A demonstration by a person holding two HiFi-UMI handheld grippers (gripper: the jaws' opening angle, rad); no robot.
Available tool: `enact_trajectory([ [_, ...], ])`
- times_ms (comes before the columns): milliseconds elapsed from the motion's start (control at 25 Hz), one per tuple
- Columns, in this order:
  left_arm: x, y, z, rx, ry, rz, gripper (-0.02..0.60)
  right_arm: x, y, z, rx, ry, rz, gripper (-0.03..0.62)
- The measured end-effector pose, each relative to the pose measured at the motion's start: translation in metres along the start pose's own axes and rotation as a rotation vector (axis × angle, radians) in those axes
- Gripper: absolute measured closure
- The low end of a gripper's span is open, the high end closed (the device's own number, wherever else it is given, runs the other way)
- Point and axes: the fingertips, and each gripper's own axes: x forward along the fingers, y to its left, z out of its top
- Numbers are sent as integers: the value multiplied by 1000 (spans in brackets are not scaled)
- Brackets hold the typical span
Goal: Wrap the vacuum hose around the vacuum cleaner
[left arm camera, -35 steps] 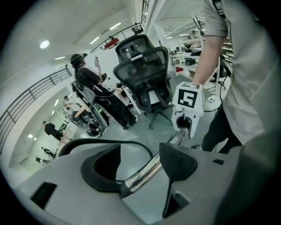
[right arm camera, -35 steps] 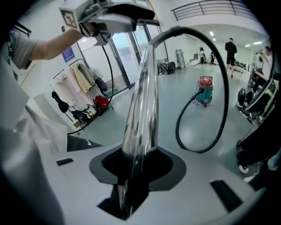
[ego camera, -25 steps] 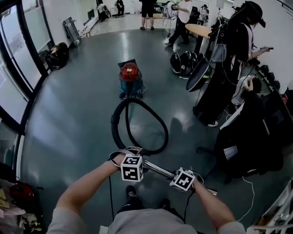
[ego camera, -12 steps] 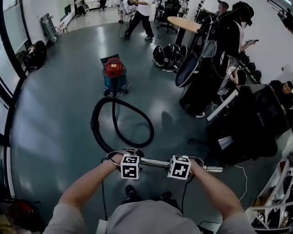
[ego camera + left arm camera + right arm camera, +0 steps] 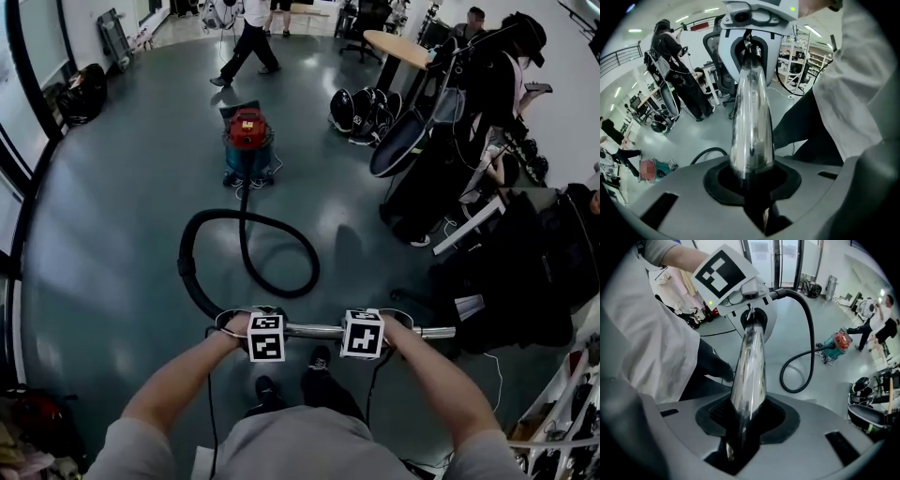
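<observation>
I hold the vacuum's chrome tube (image 5: 314, 330) level across my front, just above my feet. My left gripper (image 5: 265, 330) has just been closing on the tube's left end, and the tube (image 5: 750, 122) sits pressed in its jaws. My right gripper (image 5: 364, 330) is shut on the tube (image 5: 749, 366) further right. The black hose (image 5: 246, 246) runs from the tube's left end, loops on the floor and reaches the red and teal vacuum cleaner (image 5: 247, 141). In the right gripper view the hose (image 5: 809, 329) arcs away toward the vacuum (image 5: 836, 342).
Black bags and stands (image 5: 441, 141) crowd the right side, with helmets (image 5: 361, 112) and a round table (image 5: 403, 47) behind them. A person (image 5: 246, 37) walks at the back. A glass wall (image 5: 19, 141) runs along the left. My shoes (image 5: 319, 361) are below the tube.
The tube has swung from slanting down to the right to lying level. Both grippers have shifted with it, and the left one's jaws have closed in on the tube.
</observation>
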Motion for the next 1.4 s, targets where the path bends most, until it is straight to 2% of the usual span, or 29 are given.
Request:
enact_trajectory([
  [240, -10, 24, -2, -184, 26, -2, 488, -3, -50, 1, -240, 29, -84, 465],
  [400, -16, 51, -1, -304, 37, 2, 488, -16, -94, 9, -377, -32, -170, 463],
  [440, -15, 58, 2, -336, 38, 2, 489, -18, -107, 6, -409, -50, -203, 445],
  [600, -7, 89, 22, -469, 16, 12, 489, -35, -160, -4, -567, -118, -394, 371],
  [720, -13, 122, 24, -572, -6, 65, 492, -59, -201, 3, -695, -134, -637, 353],
  [800, -14, 143, 30, -645, -39, 88, 495, -77, -226, -1, -718, -148, -756, 353],
  [920, -10, 160, 37, -735, -67, 102, 497, -109, -250, -11, -617, -226, -813, 353],
  [1040, -8, 173, 40, -782, -72, 116, 499, -132, -258, -17, -451, -352, -794, 353],
  [1240, -10, 204, 44, -778, -66, 184, 500, -134, -264, -15, -127, -554, -660, 353],
  [1400, -13, 227, 42, -798, -92, 209, 500, -132, -268, -11, 149, -680, -539, 353],
])
